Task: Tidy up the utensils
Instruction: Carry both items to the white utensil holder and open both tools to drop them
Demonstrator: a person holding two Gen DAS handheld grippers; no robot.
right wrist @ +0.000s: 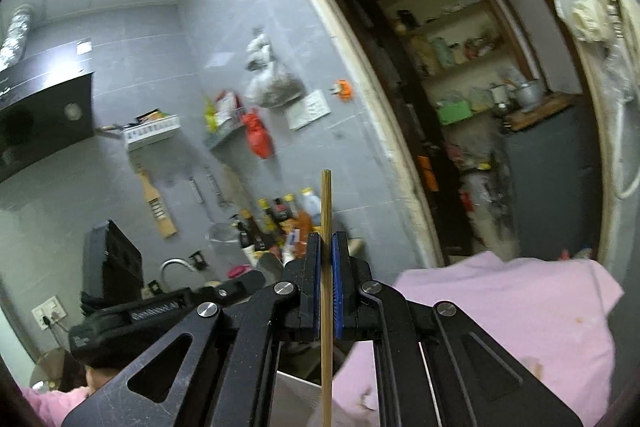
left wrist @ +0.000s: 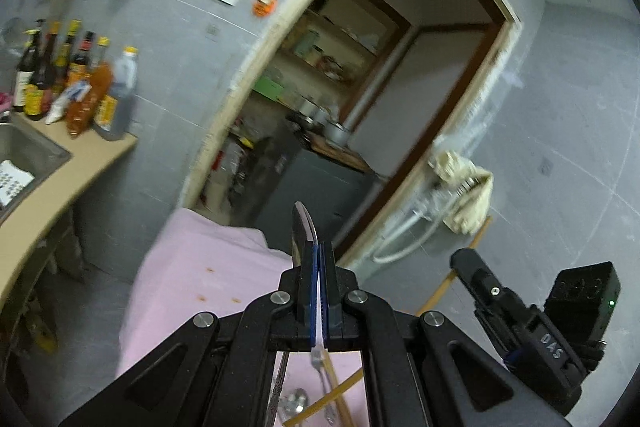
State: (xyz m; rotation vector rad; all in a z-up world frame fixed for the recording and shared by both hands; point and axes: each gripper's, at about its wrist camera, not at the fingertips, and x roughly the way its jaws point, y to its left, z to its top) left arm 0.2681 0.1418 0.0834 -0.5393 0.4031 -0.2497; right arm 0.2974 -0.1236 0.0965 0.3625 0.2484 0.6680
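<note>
Right wrist view showed the right gripper [right wrist: 328, 247] clamped mid-length on a stiff, light, thin chopstick [right wrist: 326, 203], likely to pivot. Left gripper [left wrist: 319, 255] pinched a slick metal spoon [left wrist: 301, 227] above the pink cloth [left wrist: 192, 267]; gripping nearer its middle looked safer.

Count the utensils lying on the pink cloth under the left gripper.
4 at least: a patterned metal handle, a spoon, a fork and crossed wooden chopsticks, all on the pink cloth beneath the left gripper. Its linkage may hide more.
</note>
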